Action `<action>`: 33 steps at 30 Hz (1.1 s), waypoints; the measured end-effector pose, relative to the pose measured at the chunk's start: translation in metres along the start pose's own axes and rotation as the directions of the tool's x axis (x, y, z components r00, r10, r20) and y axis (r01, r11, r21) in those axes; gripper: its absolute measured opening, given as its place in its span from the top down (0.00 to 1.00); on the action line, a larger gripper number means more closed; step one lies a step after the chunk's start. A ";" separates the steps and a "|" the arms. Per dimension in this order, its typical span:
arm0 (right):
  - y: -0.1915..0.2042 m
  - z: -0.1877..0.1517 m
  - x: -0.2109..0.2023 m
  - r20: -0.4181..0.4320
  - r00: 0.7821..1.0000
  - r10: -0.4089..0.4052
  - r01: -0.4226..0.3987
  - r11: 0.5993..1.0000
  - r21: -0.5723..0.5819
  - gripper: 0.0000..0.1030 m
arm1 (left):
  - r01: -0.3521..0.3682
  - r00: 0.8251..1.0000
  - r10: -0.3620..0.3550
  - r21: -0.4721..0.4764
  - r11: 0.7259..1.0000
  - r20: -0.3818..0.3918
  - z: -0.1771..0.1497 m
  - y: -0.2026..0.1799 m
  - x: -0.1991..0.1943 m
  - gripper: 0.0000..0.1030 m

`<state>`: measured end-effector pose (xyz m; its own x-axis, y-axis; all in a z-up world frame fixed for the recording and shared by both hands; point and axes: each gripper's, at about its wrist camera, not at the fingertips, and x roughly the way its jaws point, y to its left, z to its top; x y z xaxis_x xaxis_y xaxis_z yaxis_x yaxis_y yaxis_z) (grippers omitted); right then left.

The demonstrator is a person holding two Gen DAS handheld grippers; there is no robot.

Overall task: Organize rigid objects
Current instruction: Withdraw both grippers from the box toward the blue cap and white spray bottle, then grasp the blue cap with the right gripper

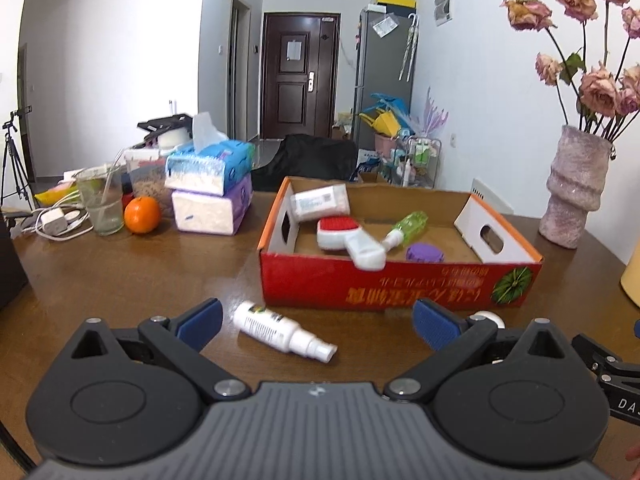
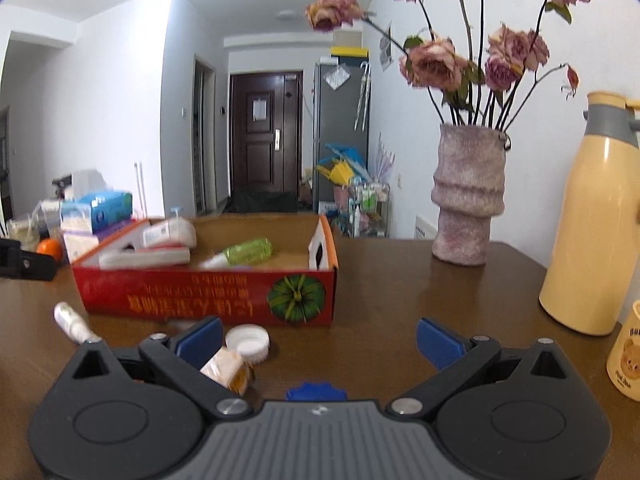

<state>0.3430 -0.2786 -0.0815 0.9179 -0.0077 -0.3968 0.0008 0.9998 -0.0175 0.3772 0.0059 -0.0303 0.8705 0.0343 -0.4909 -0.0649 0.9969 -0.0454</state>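
A red cardboard box (image 1: 380, 284) stands on the brown table and holds a white and red brush (image 1: 344, 236), a green spray bottle (image 1: 408, 226), a purple lid (image 1: 425, 253) and a white packet (image 1: 320, 200). A white spray bottle (image 1: 280, 330) lies on the table in front of the box, between the fingers of my open, empty left gripper (image 1: 316, 326). My right gripper (image 2: 320, 340) is open and empty. Close before it lie a white lid (image 2: 248, 340), a small yellowish box (image 2: 226, 370) and a blue lid (image 2: 316, 392). The red box (image 2: 208, 298) lies beyond them.
Tissue packs (image 1: 210, 184), an orange (image 1: 142, 214), a glass (image 1: 100, 204) and a charger with cable (image 1: 54, 220) crowd the far left. A pink vase with dried roses (image 2: 466, 196) stands at the right, with a yellow thermos (image 2: 588, 216) and a yellow cup (image 2: 626, 356) at the far right.
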 end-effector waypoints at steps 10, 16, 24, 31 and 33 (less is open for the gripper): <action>-0.008 -0.027 0.025 -0.163 0.986 -0.024 0.022 1.000 -0.014 0.00 | -0.008 0.999 0.008 0.009 1.000 -0.050 -0.019 0.008 0.005 0.00; -0.009 -0.034 0.038 -0.205 0.979 0.000 0.002 1.000 0.008 0.17 | -0.012 0.997 0.012 0.006 1.000 -0.081 -0.022 0.010 0.015 0.00; -0.015 -0.032 0.052 -0.253 0.966 0.055 -0.043 0.998 0.055 0.53 | 0.004 0.995 -0.002 0.018 1.000 -0.102 -0.026 0.010 0.024 0.00; -0.015 -0.032 0.049 -0.235 0.971 0.044 -0.032 0.998 0.056 0.53 | 0.032 0.993 -0.027 0.047 0.998 -0.117 -0.028 0.013 0.038 0.00; -0.014 -0.031 0.046 -0.213 0.976 0.032 -0.022 0.998 0.053 0.53 | 0.044 0.992 -0.037 0.060 0.997 -0.120 -0.028 0.015 0.042 0.00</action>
<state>0.3730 -0.2937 -0.1280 0.8117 0.0216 -0.5836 0.0021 0.9992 0.0399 0.3992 0.0205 -0.0760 0.8074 -0.0110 -0.5899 0.0027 0.9999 -0.0149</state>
